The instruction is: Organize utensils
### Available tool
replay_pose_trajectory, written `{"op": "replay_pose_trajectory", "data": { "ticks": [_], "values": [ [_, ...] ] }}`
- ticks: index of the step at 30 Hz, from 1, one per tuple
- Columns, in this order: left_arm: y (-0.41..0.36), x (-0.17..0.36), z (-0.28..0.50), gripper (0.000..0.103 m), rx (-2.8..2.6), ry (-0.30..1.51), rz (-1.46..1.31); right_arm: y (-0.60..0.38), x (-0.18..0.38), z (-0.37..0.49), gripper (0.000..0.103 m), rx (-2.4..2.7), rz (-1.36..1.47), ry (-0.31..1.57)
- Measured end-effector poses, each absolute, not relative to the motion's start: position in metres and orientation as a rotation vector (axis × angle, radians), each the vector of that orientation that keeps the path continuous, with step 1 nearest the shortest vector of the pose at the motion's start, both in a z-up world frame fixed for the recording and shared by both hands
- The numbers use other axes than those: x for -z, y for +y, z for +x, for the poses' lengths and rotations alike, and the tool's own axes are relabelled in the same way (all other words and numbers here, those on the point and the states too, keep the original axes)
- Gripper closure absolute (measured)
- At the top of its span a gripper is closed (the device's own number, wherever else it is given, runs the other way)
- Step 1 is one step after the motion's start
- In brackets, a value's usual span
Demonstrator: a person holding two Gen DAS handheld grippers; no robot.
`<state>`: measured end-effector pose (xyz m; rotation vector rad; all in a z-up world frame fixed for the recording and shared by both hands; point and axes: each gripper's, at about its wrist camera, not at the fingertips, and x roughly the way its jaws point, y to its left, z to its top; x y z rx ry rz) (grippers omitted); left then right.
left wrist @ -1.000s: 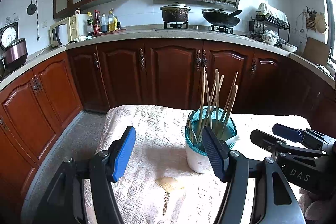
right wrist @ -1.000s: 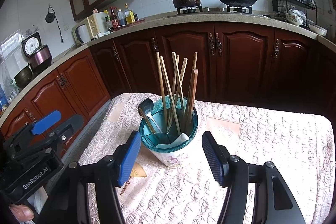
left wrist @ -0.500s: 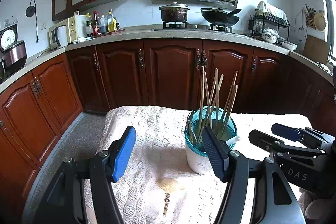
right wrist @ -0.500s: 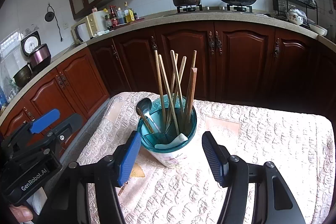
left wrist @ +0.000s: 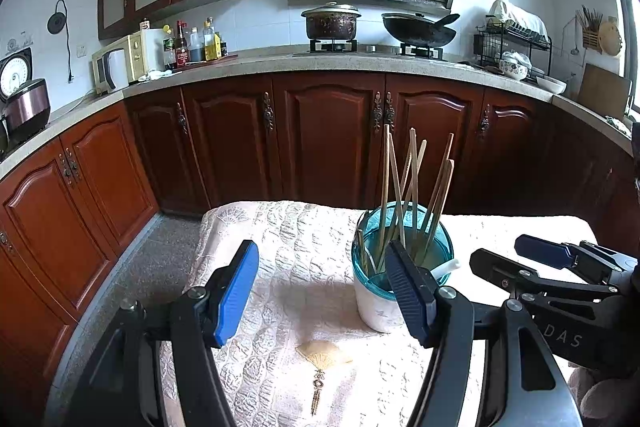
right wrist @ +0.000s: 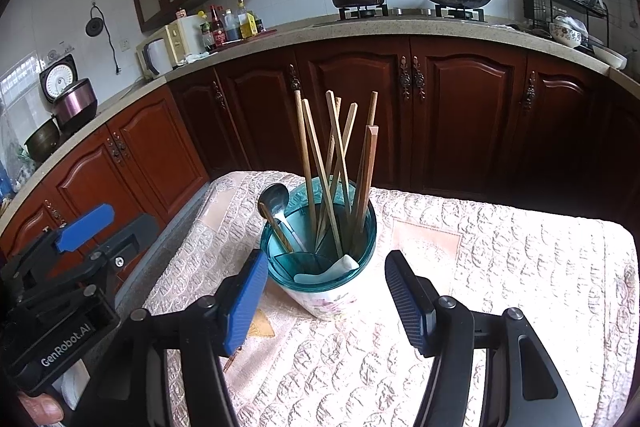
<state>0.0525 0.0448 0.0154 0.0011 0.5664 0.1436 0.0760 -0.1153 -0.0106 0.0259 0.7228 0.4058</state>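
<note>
A utensil holder (right wrist: 320, 267) with a teal rim and white flowered body stands upright on the quilted tablecloth (right wrist: 500, 267). It holds several wooden chopsticks (right wrist: 336, 163), a metal spoon (right wrist: 274, 199) and a white spoon (right wrist: 336, 267). It also shows in the left wrist view (left wrist: 400, 267) with its chopsticks (left wrist: 412, 187). My right gripper (right wrist: 326, 301) is open and empty, just in front of the holder. My left gripper (left wrist: 324, 291) is open and empty, to the left of the holder. Each gripper shows in the other's view: the right one (left wrist: 560, 267) and the left one (right wrist: 80, 247).
A small fan-shaped charm with a tassel (left wrist: 320, 359) lies on the cloth in front of the holder. Dark wooden cabinets (left wrist: 328, 139) and a countertop with a pot (left wrist: 331, 23) and a wok (left wrist: 420, 31) run behind the table. The floor (left wrist: 152, 267) lies to the left.
Both grippers have shifted slightly; the holder sits a little further left in the right wrist view. Both stay open and empty.
</note>
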Motion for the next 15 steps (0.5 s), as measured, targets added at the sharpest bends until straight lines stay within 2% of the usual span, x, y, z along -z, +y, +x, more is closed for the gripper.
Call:
{"op": "replay_pose_trajectory", "data": {
  "ticks": [15],
  "values": [
    [0.0436,-0.0088,0.0593,0.037,-0.134,0.579,0.009,-0.1202,0.0179,0.0767,0.038,-0.430,0.035,0.732]
  ]
}}
